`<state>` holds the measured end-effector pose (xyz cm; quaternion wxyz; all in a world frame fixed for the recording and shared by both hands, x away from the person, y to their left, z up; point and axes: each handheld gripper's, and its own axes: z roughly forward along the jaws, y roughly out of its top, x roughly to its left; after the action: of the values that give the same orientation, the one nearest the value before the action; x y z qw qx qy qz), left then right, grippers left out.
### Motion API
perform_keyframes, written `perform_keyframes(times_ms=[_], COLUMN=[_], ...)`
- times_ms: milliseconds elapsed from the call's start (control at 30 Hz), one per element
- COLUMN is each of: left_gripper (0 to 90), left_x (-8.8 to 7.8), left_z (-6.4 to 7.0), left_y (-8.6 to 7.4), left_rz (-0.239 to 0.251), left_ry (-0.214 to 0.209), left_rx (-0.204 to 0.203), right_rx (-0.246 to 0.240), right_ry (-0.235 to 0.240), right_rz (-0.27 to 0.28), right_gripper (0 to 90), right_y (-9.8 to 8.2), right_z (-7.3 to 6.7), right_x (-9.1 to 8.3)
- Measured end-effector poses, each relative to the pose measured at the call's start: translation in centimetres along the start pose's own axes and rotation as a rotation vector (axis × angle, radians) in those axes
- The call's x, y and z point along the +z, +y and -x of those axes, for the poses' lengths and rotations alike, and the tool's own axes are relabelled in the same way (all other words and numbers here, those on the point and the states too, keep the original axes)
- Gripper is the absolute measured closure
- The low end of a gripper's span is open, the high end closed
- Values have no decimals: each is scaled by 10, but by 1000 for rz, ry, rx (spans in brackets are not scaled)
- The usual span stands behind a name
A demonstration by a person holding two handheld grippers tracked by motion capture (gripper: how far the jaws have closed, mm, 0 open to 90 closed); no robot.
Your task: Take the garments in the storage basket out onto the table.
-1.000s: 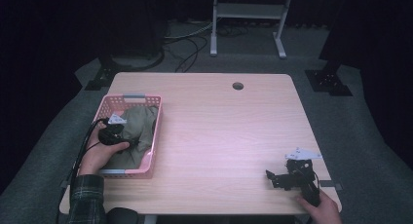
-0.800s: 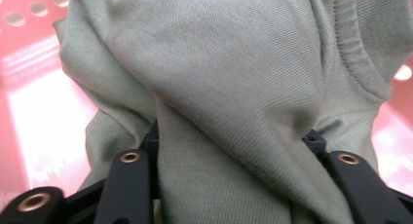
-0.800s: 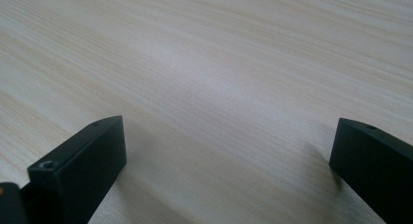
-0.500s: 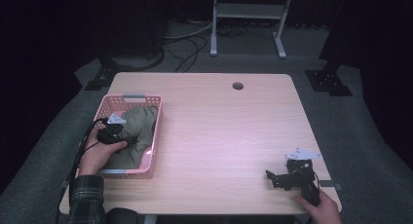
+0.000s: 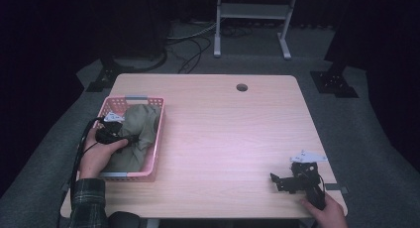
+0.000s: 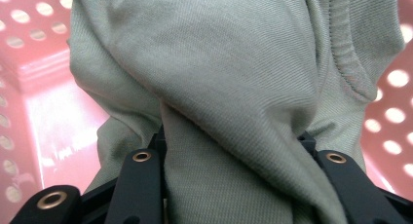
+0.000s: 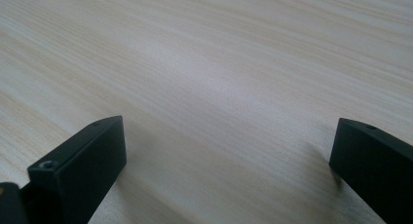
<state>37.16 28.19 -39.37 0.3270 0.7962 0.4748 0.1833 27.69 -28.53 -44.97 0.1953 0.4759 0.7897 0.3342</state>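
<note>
left gripper (image 5: 130,138): jaws just closed, now clenched on olive garment (image 5: 138,126) | garment: bunched in pink basket (image 5: 157,139), desk's left edge | right gripper (image 5: 283,182): spread, empty, desk's near-right corner | ready to lift

A light wooden desk (image 5: 218,139) stands on grey carpet with dark surroundings. A pink perforated basket (image 5: 156,139) sits at the desk's left side and holds a crumpled olive-green garment (image 5: 141,126). The person's left hand (image 5: 96,156), in a plaid sleeve, reaches into the basket with the left claw (image 5: 132,137), whose tips are buried in the cloth. The right claw (image 5: 277,181) rests low on the desk near the front right corner, well apart from the basket, gripped from behind by the right hand (image 5: 324,213); its jaws point leftward over bare wood. A round hole (image 5: 241,87) lies near the desk's far edge. Beyond it stands a white metal frame (image 5: 252,12), with cables (image 5: 190,44) on the floor.
</note>
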Motion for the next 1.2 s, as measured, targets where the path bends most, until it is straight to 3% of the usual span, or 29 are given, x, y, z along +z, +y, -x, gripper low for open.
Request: perform_keyframes(times_ms=[600,1200], left_gripper=[553,553], left_x=[-10,-26], left_z=[2,8], left_y=[5,15], left_rz=[59,191], left_ry=[-15,-35], left_rx=[-16,-31], right_rx=[0,0], right_ry=[0,0], right_rz=[0,0], right_gripper=[0,0], right_y=[0,0], right_z=[0,0], right_x=[0,0])
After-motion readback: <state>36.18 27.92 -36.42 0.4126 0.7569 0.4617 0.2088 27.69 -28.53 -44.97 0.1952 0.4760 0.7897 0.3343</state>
